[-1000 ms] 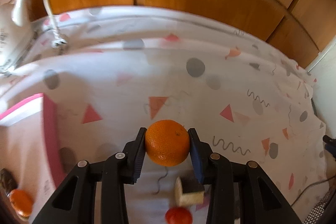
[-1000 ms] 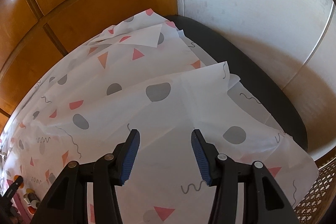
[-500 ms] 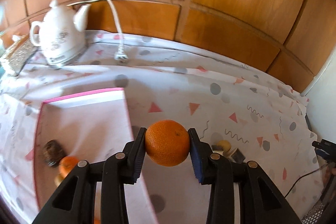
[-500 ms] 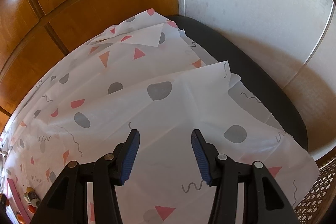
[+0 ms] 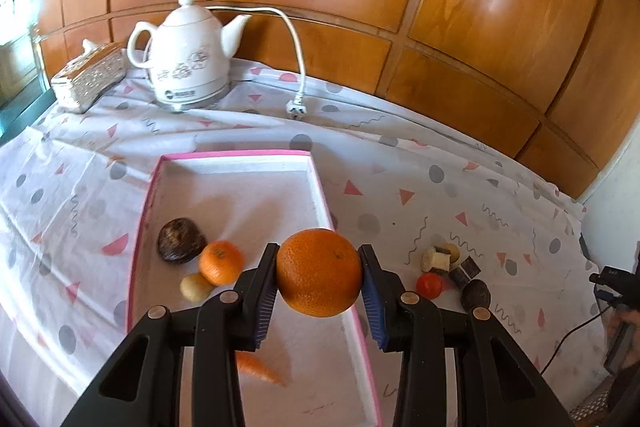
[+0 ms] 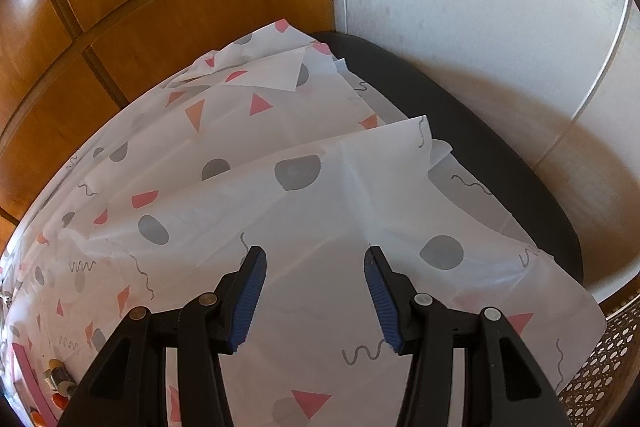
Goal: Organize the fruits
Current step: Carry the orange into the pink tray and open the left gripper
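The left tongs (image 5: 319, 273) grip an orange (image 5: 319, 272) between their blue pads, one pad pressed to each side of it, and hold it in the air above the right edge of a pink-rimmed tray (image 5: 236, 154). The tray lies on a patterned cloth (image 5: 400, 163) that covers the tabletop. Inside the tray sit a dark brown fruit (image 5: 180, 240), a smaller orange (image 5: 221, 262) touching it, a small yellowish fruit (image 5: 195, 287) just beside that orange, and a carrot (image 5: 260, 369) partly hidden behind the left finger. To the right of the tray, on the cloth, lies a small cluster: a red fruit (image 5: 428, 285), a dark round fruit (image 5: 475, 294) and some pale and dark pieces (image 5: 438, 259). A white kettle (image 5: 185, 59) stands at the back by the wooden panelling, its plug (image 5: 296, 111) lying on the cloth.

The right tongs (image 6: 315, 297) stand open and empty over bare cloth (image 6: 320, 211), well apart from the tray.
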